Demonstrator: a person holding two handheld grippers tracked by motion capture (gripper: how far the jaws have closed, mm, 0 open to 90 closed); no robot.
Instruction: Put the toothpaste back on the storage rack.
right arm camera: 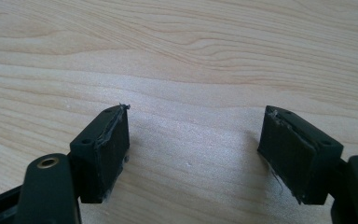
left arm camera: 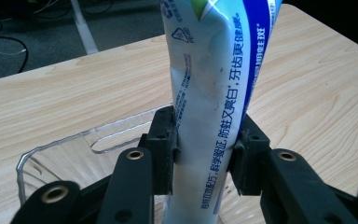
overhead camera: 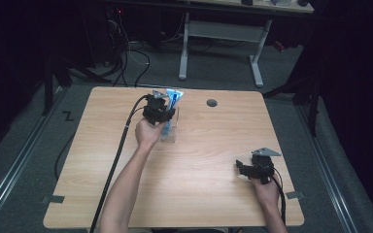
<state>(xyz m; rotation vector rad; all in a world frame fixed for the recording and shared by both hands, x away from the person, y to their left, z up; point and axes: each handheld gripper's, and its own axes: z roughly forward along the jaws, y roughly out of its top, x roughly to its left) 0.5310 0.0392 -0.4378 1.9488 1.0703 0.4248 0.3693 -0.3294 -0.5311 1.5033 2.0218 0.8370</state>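
Tube pinched upright in my left gripper, over the clear holder.

The soft, glossy tube (left arm camera: 214, 107) stands in the clear plastic holder (left arm camera: 51, 149); my left gripper (left arm camera: 208, 144) clamps its creased middle. I judge the slick film could slip or tip the light holder. Right gripper (right arm camera: 193, 154), well apart from the holder, gapes empty over woodgrain table (right arm camera: 191, 56).

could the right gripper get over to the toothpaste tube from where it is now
Probably yes: bare table lies between the right gripper and the toothpaste tube. But the left gripper is shut on the tube, crowding that side.
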